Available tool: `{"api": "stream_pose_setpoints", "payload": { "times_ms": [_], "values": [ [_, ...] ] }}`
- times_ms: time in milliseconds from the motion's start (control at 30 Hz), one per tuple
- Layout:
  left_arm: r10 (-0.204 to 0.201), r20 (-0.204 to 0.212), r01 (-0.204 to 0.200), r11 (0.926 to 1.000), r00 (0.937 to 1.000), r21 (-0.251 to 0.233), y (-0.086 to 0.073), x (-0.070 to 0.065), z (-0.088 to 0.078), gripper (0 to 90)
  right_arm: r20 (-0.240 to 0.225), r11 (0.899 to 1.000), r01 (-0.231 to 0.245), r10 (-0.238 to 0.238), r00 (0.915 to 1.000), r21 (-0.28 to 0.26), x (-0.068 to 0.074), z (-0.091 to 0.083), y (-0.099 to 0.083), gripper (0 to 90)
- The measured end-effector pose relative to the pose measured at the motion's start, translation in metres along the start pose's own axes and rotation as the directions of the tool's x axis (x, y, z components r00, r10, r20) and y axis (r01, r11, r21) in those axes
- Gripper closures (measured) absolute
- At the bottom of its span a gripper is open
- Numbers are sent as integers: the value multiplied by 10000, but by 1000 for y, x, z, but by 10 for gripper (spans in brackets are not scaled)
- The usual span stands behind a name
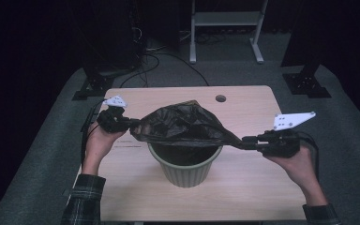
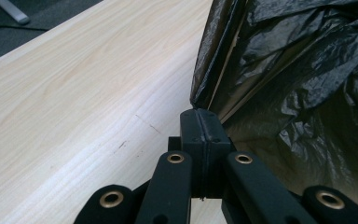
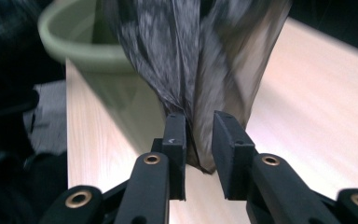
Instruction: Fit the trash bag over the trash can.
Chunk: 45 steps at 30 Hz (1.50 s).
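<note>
High view: black bag [image 1: 183, 124] stretched above green bin [image 1: 185, 166] at table centre; left gripper [image 1: 122, 123], at 9 o'clock, pinched tight on hem; right gripper [image 1: 246, 142], at 3 o'clock, slightly parted around gathered plastic; lining judged unfinished

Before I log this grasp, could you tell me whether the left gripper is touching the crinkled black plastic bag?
Touching. In the left gripper view, the left gripper has its jaws pressed shut on the black plastic bag's edge, with no gap visible.
</note>
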<state>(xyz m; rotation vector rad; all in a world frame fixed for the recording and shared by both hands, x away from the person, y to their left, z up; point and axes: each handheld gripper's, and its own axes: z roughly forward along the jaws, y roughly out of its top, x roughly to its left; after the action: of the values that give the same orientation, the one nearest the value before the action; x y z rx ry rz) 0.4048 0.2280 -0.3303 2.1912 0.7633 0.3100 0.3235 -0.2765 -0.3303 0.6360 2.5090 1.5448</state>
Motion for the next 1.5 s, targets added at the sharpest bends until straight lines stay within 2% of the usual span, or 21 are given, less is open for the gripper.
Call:
{"api": "stream_pose_setpoints", "payload": {
  "times_ms": [133, 200, 333, 467, 600, 667, 700, 833, 900, 933, 1033, 1167, 1267, 1367, 1500],
  "values": [
    [81, 3, -81, 10000, 10000, -16, 0, -3, -2, 900, 323, 9983, 282, -266, 9991, -516, -1, -5, 23, 695],
    [123, -51, -124, 9999, 9999, -72, 0, -3, -4, 877, 384, 9970, 367, -342, 9987, -681, -2, -4, 32, 672],
    [101, -21, -102, 9998, 9999, -188, 0, -3, -8, 888, 380, 9953, 441, -410, 9984, -858, -2, 2, 47, 633],
    [96, 1, -96, 9998, 10000, -168, 0, -3, -8, 893, -175, 9922, 712, -734, 9972, -1021, 7, 16, 63, 605],
    [86, 80, -85, 9998, 9999, -196, 0, -5, -6, 899, -468, 9887, 1045, -1100, 9928, -1073, 17, 36, 81, 585],
    [106, 108, -104, 9998, 9999, -166, 0, -5, -6, 899, -561, 9889, 1168, -1223, 9909, -921, 21, 50, 92, 585],
    [133, 113, -131, 9998, 9998, -129, 0, -5, -5, 900, -552, 9897, 1190, -1235, 9908, -793, 21, 56, 95, 593],
    [111, 171, -109, 9999, 9998, -79, 0, -5, -5, 900, -837, 9915, 1253, -1278, 9883, -341, 21, 73, 99, 796],
    [123, 185, -122, 9999, 9998, -50, 0, -5, -4, 900, -1078, 9892, 1457, -1465, 9833, -147, 26, 76, 96, 883],
    [133, 185, -134, 9999, 9997, 16, -1, -5, -4, 900, -1160, 9874, 1581, -1582, 9806, -100, 28, 76, 95, 898],
    [127, 195, -129, 9999, 9997, 58, -3, -5, -4, 900, -1733, 9850, 1719, -1714, 9698, -124, 41, 74, 89, 899],
    [-2, 212, 1, 10000, 9998, 59, -7, -4, -3, 900, -2197, 9806, 1932, -1955, 9558, -321, 59, 67, 78, 899],
    [-12, 251, 9, 9999, 9997, 106, -9, -4, -2, 900, -2471, 9802, 1927, -1980, 9485, -456, 68, 64, 71, 900],
    [-11, 231, 7, 9999, 9997, 141, -10, -4, 0, 900, -2856, 9794, 1953, -2018, 9369, -515, 78, 62, 62, 900],
    [-11, 225, 7, 9998, 9997, 185, -10, -3, 0, 900, -3451, 9753, 2173, -2178, 9130, -406, 96, 62, 51, 900]
  ]
}}
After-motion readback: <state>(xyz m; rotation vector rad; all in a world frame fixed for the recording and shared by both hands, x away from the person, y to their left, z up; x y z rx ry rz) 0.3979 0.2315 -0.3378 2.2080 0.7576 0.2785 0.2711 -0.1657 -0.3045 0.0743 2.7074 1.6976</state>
